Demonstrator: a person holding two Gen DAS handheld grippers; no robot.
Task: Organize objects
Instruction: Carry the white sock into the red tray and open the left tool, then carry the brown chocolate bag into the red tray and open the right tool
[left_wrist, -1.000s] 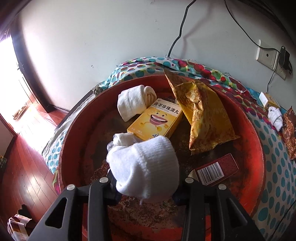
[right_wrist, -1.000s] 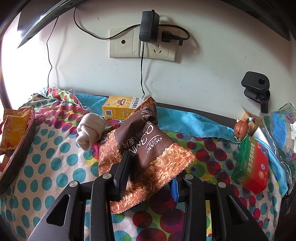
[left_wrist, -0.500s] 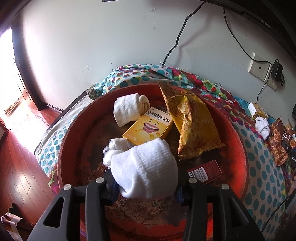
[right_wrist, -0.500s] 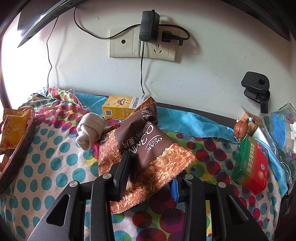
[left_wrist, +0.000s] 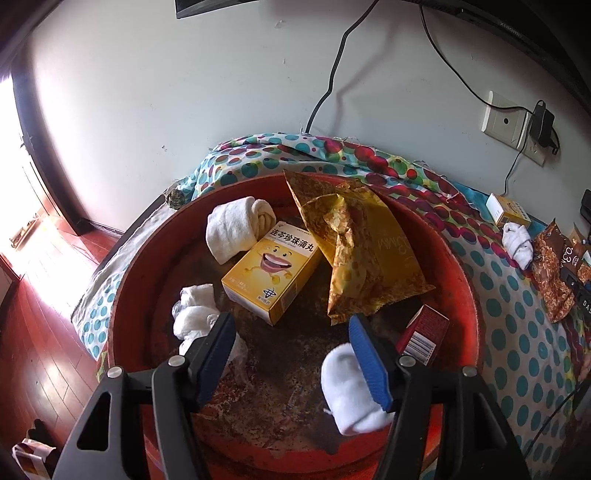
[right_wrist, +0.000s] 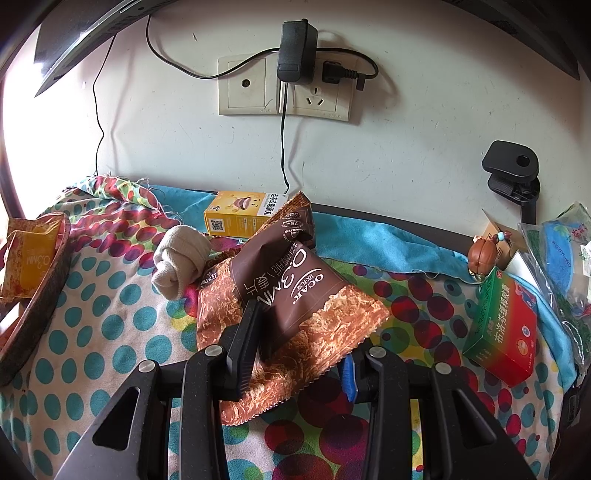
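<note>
In the left wrist view my left gripper (left_wrist: 291, 328) is open above a round red basin (left_wrist: 461, 273). A white rolled sock (left_wrist: 351, 395) lies against the inside of its right finger, no longer clamped. The basin holds a cream sock roll (left_wrist: 236, 229), a yellow medicine box (left_wrist: 273, 277), a yellow snack bag (left_wrist: 362, 251), a crumpled white sock (left_wrist: 192, 310) and a red box (left_wrist: 421, 332). In the right wrist view my right gripper (right_wrist: 299, 354) is shut on a brown snack bag (right_wrist: 291, 295) on the polka-dot cloth (right_wrist: 103, 332).
On the cloth in the right wrist view lie a cream sock roll (right_wrist: 181, 258), a yellow box (right_wrist: 243, 212) by the wall, a green-and-red box (right_wrist: 502, 328) and plastic packets (right_wrist: 557, 254) at right. The basin's rim (right_wrist: 44, 295) shows at left. A wall socket with cables (right_wrist: 284, 85) hangs above.
My left gripper has opened and let go of the white sock, which now rests by the right finger. It also rose a little over the basin. The right gripper has not moved.
</note>
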